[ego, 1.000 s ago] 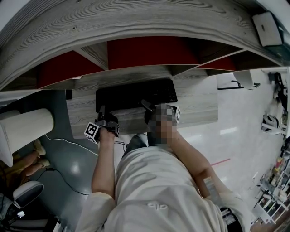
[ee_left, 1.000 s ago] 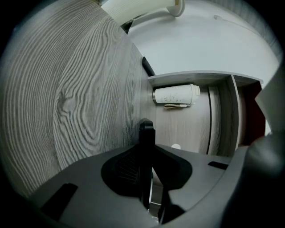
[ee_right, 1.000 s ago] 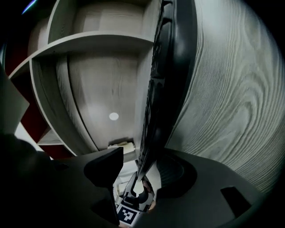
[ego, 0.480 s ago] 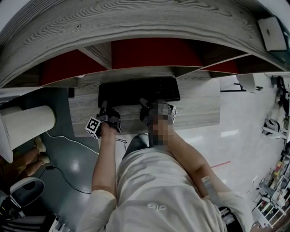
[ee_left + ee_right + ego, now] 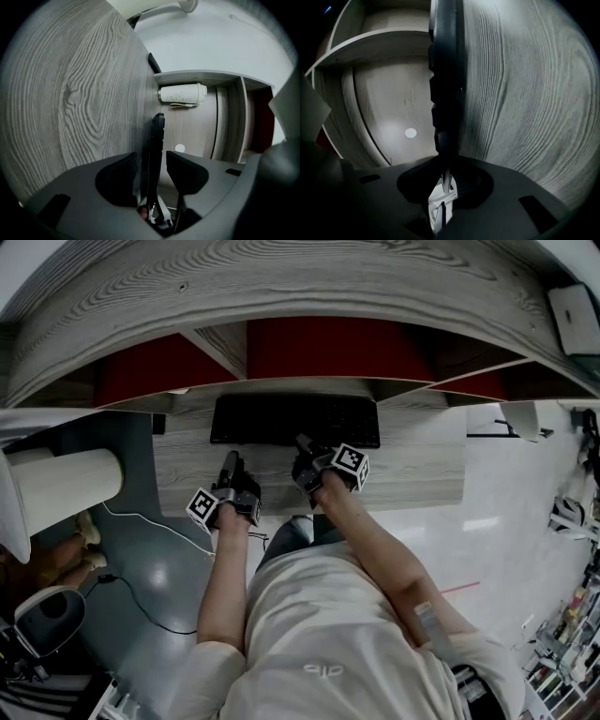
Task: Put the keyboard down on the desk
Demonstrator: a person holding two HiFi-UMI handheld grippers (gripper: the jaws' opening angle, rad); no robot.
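Note:
The black keyboard (image 5: 295, 420) lies flat on the grey wood desk (image 5: 412, 470), up against the shelf unit. My left gripper (image 5: 230, 465) is at its front left edge. In the left gripper view the keyboard's edge (image 5: 157, 133) stands between the jaws of this gripper (image 5: 157, 161), which have just been opening; a gap shows beside the right pad. My right gripper (image 5: 305, 448) is at the front edge near the middle. Its jaws have been closing, and in the right gripper view this gripper (image 5: 445, 171) pinches the keyboard's edge (image 5: 446, 84).
Shelf compartments with red backs (image 5: 337, 348) stand right behind the keyboard. A white roll (image 5: 182, 94) lies in one compartment. A big white cylinder (image 5: 66, 495) stands left of the desk, and a cable (image 5: 141, 538) runs over the floor. The person's body is close to the desk's front edge.
My left gripper sits a little farther back from the keyboard's front edge than before. The keyboard keeps its place on the desk, and the right gripper stays at its edge.

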